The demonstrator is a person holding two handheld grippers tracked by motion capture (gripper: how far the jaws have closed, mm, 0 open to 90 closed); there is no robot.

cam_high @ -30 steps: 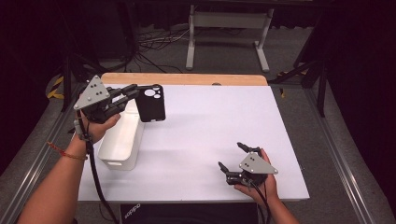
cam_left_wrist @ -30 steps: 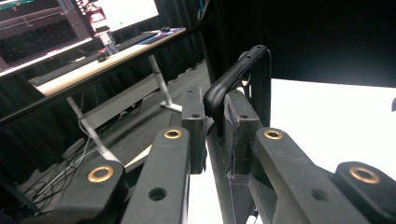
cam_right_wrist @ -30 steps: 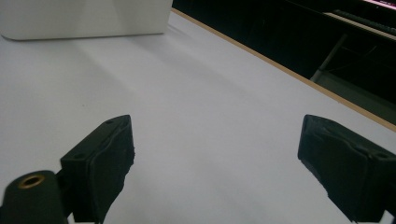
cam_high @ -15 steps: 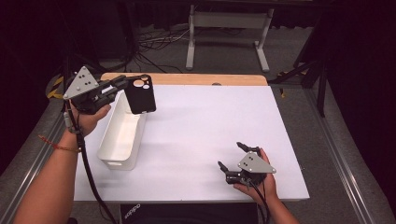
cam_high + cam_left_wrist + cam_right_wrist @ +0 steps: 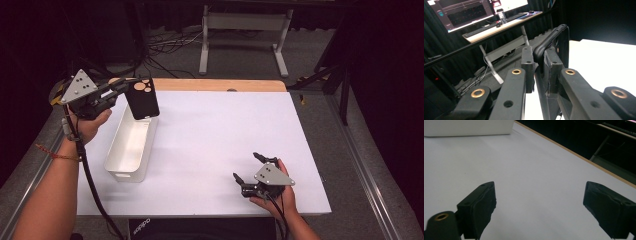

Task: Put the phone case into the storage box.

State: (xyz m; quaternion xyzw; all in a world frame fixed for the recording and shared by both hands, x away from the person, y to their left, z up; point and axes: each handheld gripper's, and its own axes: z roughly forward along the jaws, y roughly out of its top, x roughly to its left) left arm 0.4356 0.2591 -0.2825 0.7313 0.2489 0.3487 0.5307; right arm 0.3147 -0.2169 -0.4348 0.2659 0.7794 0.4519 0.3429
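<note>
A black phone case [image 5: 142, 98] with a round camera cutout hangs upright in the air over the far end of a white rectangular bin [image 5: 131, 145]. My left gripper [image 5: 125, 87] is shut on the case's upper left edge. The left gripper view shows the case's rim [image 5: 550, 40] pinched between the two black pads of the left gripper [image 5: 537, 65]. My right gripper [image 5: 246, 165] rests near the table's front right, held in a hand, jaws wide apart. Nothing lies between the jaws of the right gripper [image 5: 539, 202].
The white table [image 5: 220, 130] has a wooden strip along its far edge [image 5: 220, 85]. Behind it stand a grey metal desk frame [image 5: 245, 30] and floor cables. The bin's side [image 5: 469, 127] lies far off in the right gripper view. A desk with monitors [image 5: 461, 12] sits beyond.
My left hand has carried the phone case to the left and a little toward the table's far edge, from over the bin's right side to its far end. The right gripper has stayed put.
</note>
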